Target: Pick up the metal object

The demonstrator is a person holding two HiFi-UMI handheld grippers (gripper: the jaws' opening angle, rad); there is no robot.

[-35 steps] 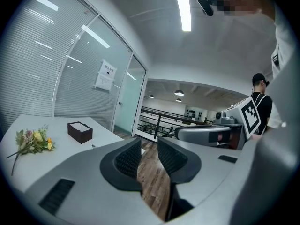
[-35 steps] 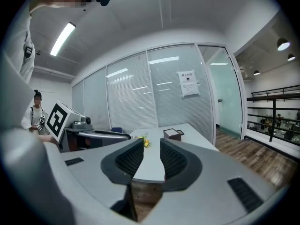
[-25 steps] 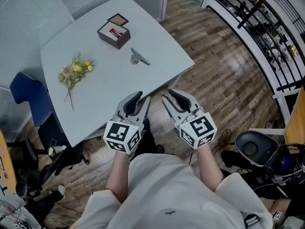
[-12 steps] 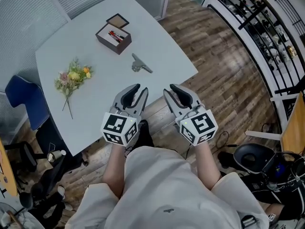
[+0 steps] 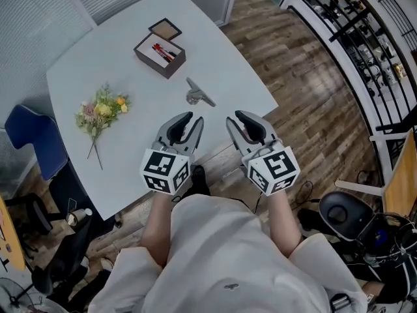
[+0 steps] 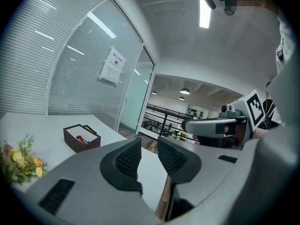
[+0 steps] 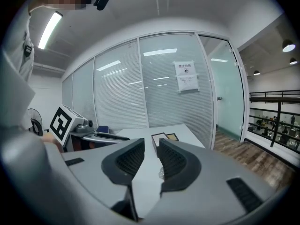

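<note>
- We hold both grippers side by side over the near edge of the tabletop [image 5: 124, 25], marker cubes toward our body.
- The left gripper [image 5: 187, 124] is open: its ribbed pads stand apart with only bare tabletop showing in the gap.
- The right gripper [image 5: 242, 124] is open too, and nothing is clamped between its pads. In the right gripper view a small shiny bit shows low in the gap, lying farther off on the tabletop.
- The metal object [image 5: 199, 94] lies flat on the tabletop, untouched. In the head view it sits at about 1 o'clock from the left gripper and 10 o'clock from the right gripper, near both but apart from each.
- At 11 o'clock from the metal object stands a dark open box [image 5: 160, 51] with red items inside.
- At 9 o'clock, well apart, lies a small bunch of flowers [image 5: 101, 108].
- A blue chair [image 5: 29, 139] stands beside the tabletop at the left edge.
</note>
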